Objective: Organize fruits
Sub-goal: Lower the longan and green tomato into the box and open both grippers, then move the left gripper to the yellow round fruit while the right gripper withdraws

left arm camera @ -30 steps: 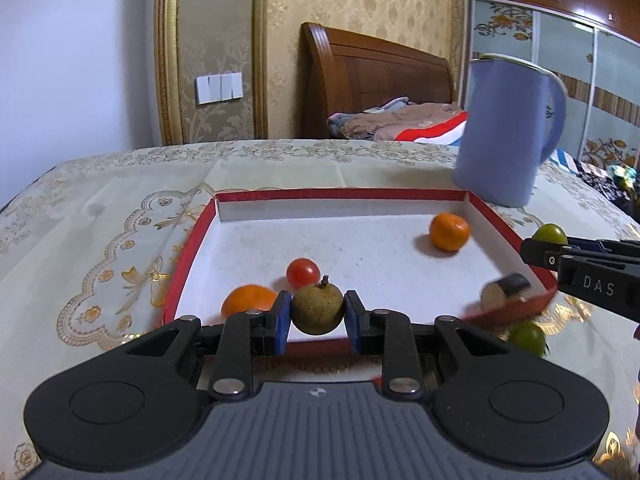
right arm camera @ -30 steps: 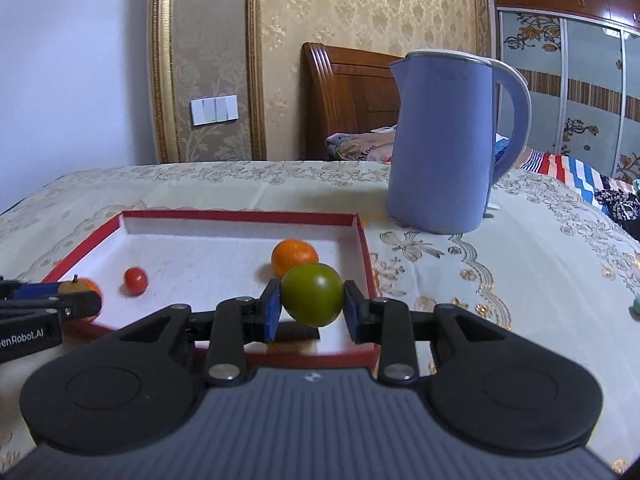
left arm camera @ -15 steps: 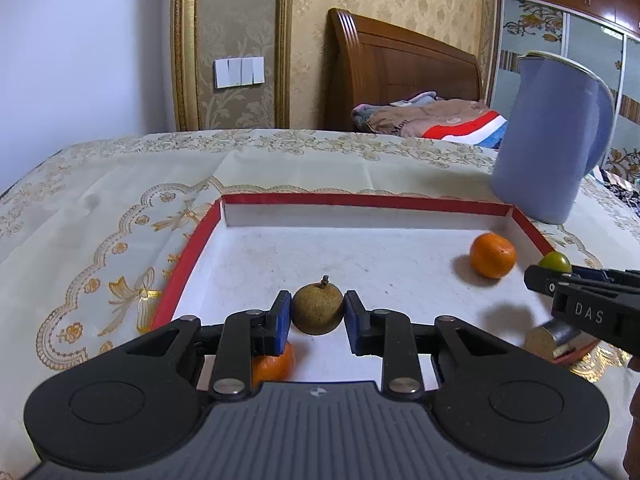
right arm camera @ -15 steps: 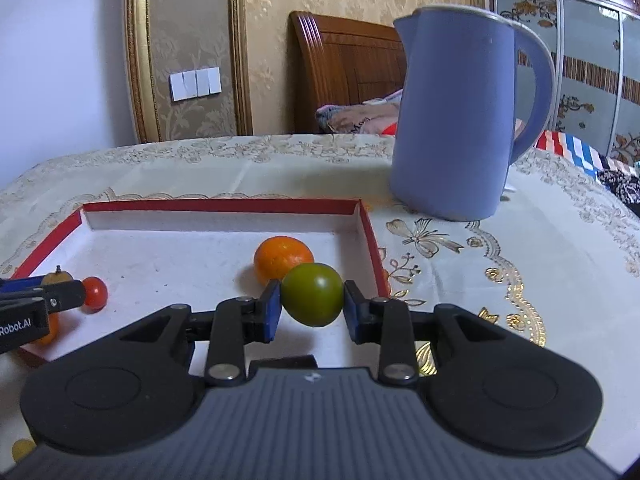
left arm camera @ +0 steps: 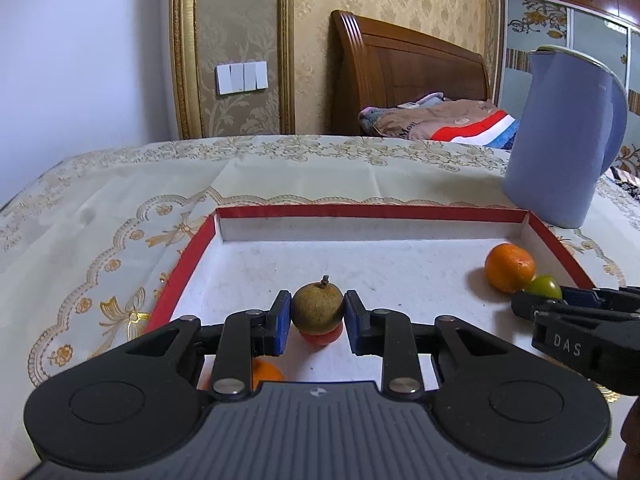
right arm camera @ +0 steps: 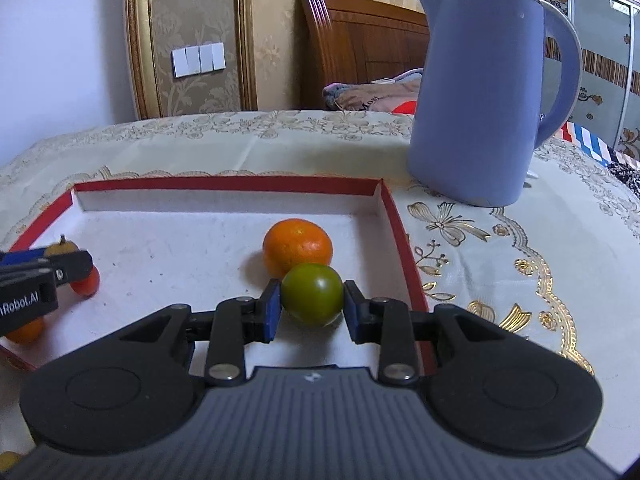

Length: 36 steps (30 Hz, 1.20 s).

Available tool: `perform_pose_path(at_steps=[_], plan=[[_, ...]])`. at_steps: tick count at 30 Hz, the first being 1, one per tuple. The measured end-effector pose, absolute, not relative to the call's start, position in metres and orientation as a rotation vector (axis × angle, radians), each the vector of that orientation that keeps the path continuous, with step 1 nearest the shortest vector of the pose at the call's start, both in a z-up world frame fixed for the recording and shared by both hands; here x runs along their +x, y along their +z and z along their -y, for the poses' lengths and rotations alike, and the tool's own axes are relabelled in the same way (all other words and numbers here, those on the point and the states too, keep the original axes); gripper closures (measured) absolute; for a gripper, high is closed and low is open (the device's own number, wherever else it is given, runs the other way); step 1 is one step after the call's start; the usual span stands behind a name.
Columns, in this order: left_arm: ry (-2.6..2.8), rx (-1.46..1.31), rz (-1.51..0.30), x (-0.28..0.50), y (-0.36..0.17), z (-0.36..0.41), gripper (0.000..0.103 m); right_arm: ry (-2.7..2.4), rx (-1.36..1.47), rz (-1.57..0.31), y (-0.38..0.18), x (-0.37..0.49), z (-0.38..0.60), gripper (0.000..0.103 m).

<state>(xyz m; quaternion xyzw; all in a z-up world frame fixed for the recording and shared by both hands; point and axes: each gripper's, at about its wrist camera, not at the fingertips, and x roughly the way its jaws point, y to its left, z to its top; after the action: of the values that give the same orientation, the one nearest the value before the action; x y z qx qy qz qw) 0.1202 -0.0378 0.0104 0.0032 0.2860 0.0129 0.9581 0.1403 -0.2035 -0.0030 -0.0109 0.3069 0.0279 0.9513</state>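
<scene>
My left gripper (left arm camera: 317, 314) is shut on a brown longan (left arm camera: 317, 309) with a short stem, held over the near left part of the red-rimmed white tray (left arm camera: 360, 213). Under it lie a red cherry tomato (left arm camera: 322, 337) and a small orange (left arm camera: 266, 374), both partly hidden. My right gripper (right arm camera: 311, 300) is shut on a green tomato (right arm camera: 312, 294) over the tray's (right arm camera: 228, 184) near right part. Just behind it a mandarin (right arm camera: 298, 247) rests on the tray floor. The mandarin (left arm camera: 510, 268) and green tomato (left arm camera: 544, 287) also show at the right of the left wrist view.
A tall blue kettle (right arm camera: 486, 92) stands on the embroidered cream tablecloth (right arm camera: 520, 248) beyond the tray's far right corner. A wooden headboard (left arm camera: 408, 64) and folded bedding lie behind the table. Something small and yellow (right arm camera: 8, 460) shows at the bottom left edge of the right wrist view.
Both grippers have moved forward over the tray with their fruits still held. The red tomato and small orange have slid under the left fingers; the mandarin looms closer to the right gripper.
</scene>
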Motion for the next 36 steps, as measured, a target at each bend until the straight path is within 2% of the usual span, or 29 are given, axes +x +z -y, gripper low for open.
perform_pose_path(at_steps=[12,16,18,19,22,24,26,28,30,34,36], plan=[[0.025,-0.038,-0.605,0.125,0.005,0.033,0.073,0.065,-0.009,-0.628,-0.004,0.141,0.204,0.072],[0.038,-0.028,-0.611,0.126,0.002,0.033,0.055,0.072,0.005,-0.627,-0.004,0.140,0.205,0.069],[0.042,-0.024,-0.602,0.124,0.002,0.032,0.053,0.062,0.008,-0.610,-0.003,0.138,0.206,0.054],[0.043,-0.024,-0.597,0.123,0.003,0.032,0.051,0.059,0.007,-0.599,-0.002,0.136,0.206,0.051],[0.044,-0.038,-0.576,0.120,0.005,0.030,0.034,0.061,0.007,-0.587,0.000,0.134,0.206,0.048],[0.046,-0.041,-0.560,0.118,0.006,0.029,0.034,0.061,0.008,-0.589,0.000,0.134,0.206,0.040],[0.050,-0.040,-0.548,0.116,0.008,0.029,0.034,0.062,0.014,-0.581,0.000,0.132,0.207,0.040],[0.044,-0.045,-0.538,0.113,0.010,0.027,0.034,0.066,0.027,-0.569,0.002,0.129,0.209,0.034],[0.042,-0.054,-0.526,0.109,0.012,0.024,0.034,0.047,0.038,-0.544,0.004,0.123,0.212,0.018],[0.039,-0.071,-0.502,0.097,0.014,0.017,0.034,0.058,0.063,-0.505,0.008,0.113,0.218,0.015],[0.042,-0.081,-0.493,0.092,0.015,0.014,0.034,0.067,0.074,-0.490,0.009,0.109,0.219,0.007]])
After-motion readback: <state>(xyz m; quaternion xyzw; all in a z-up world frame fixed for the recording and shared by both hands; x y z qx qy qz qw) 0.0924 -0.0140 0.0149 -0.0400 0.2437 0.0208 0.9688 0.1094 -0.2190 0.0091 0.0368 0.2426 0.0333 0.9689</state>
